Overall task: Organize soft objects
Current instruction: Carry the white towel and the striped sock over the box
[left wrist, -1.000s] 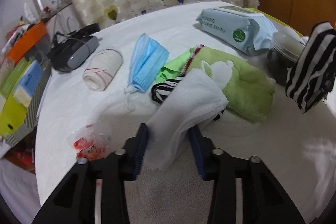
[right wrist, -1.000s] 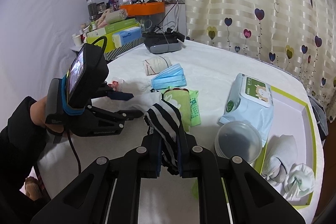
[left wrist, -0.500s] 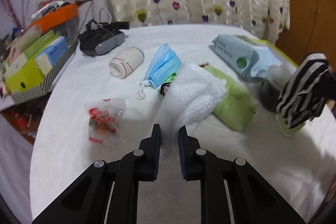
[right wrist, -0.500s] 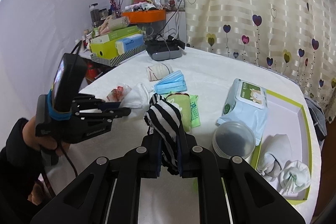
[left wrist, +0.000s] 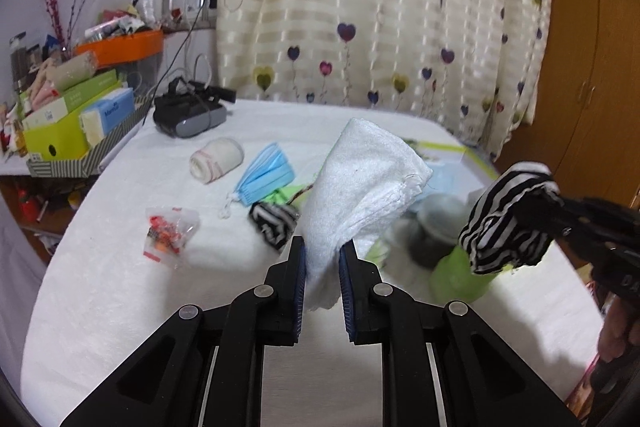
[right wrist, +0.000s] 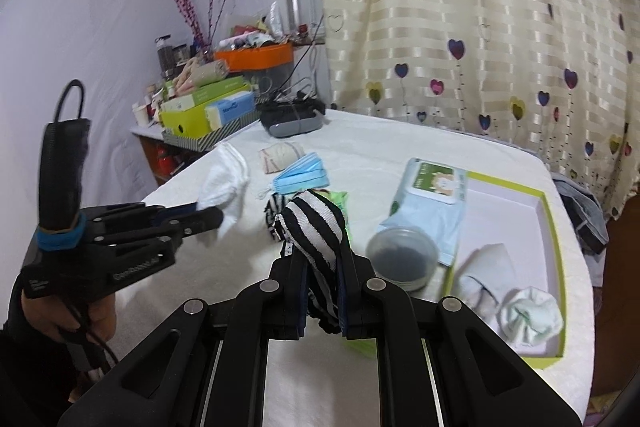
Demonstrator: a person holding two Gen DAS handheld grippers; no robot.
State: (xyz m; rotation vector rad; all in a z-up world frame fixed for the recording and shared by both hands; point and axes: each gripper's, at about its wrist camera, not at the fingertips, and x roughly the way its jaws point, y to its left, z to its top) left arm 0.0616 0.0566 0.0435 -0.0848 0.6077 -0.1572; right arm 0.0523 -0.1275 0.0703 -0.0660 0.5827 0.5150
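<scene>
My left gripper (left wrist: 322,263) is shut on a white towel (left wrist: 360,179) and holds it above the white table; it also shows in the right wrist view (right wrist: 228,179). My right gripper (right wrist: 323,267) is shut on a black-and-white striped sock (right wrist: 316,227), also seen at the right of the left wrist view (left wrist: 508,223). A second striped sock (left wrist: 274,223), a blue face mask (left wrist: 264,179), a rolled white cloth (left wrist: 216,159) and a green cloth (right wrist: 340,199) lie on the table. A green-rimmed tray (right wrist: 552,223) at right holds white socks (right wrist: 528,315).
A wet-wipes pack (right wrist: 432,195) and a round lidded container (right wrist: 400,259) sit beside the tray. A small bag of red items (left wrist: 168,231) lies at left. A black headset (left wrist: 188,111) sits at the back. Boxes (left wrist: 76,119) crowd a side shelf.
My left gripper has closed on the white towel and lifted it off the green cloth, uncovering the second striped sock. My right gripper keeps holding its striped sock aloft.
</scene>
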